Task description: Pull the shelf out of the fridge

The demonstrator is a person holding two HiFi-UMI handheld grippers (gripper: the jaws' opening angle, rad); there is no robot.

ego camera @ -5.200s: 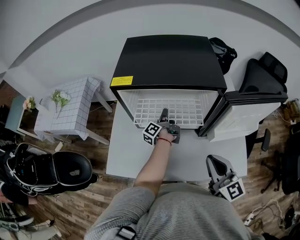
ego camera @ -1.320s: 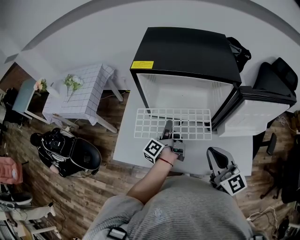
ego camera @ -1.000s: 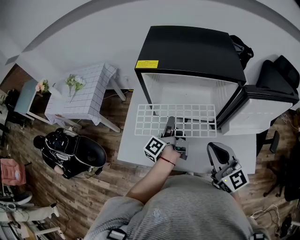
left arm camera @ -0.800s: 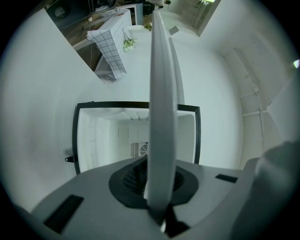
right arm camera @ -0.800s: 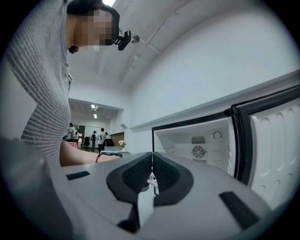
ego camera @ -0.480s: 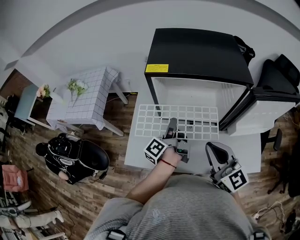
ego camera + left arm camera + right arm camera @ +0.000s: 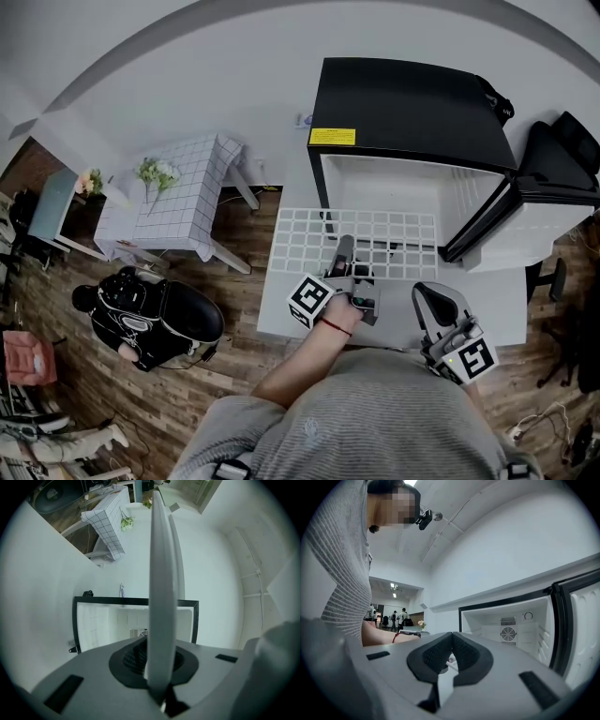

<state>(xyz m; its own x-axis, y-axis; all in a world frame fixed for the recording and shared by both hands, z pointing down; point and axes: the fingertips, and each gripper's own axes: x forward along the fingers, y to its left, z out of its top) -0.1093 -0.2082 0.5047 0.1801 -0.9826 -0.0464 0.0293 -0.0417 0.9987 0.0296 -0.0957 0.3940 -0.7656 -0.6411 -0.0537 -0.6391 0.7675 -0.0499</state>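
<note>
Shelf (image 7: 375,234): white wire grid, lying flat and level in front of the open fridge (image 7: 412,98), above the white surface (image 7: 281,314); its far edge sits at the mouth of the fridge cavity, and whether it is fully clear of it cannot be told. Its left part reaches out past the fridge's left side. Left gripper (image 7: 344,244): clamped on the near edge of the shelf about midway along, pointing level toward the fridge; in the left gripper view the shelf (image 7: 161,573) shows edge-on as a white band running away from between the pads. Marker cube (image 7: 309,300) just left of the person's hand (image 7: 345,305). Right gripper (image 7: 427,298): near the person's body, right of the left gripper and apart from the shelf, pads (image 7: 436,653) pressed together with nothing held. Fridge: black casing, white and bare inside, fan grille on the back wall, door (image 7: 539,220) swung open to the right. Surroundings: wooden floor (image 7: 234,375); small table with checked cloth (image 7: 178,202) and flowers (image 7: 155,172) to the left; black bag (image 7: 155,314) on the floor; black chair (image 7: 562,141) behind the door.
</note>
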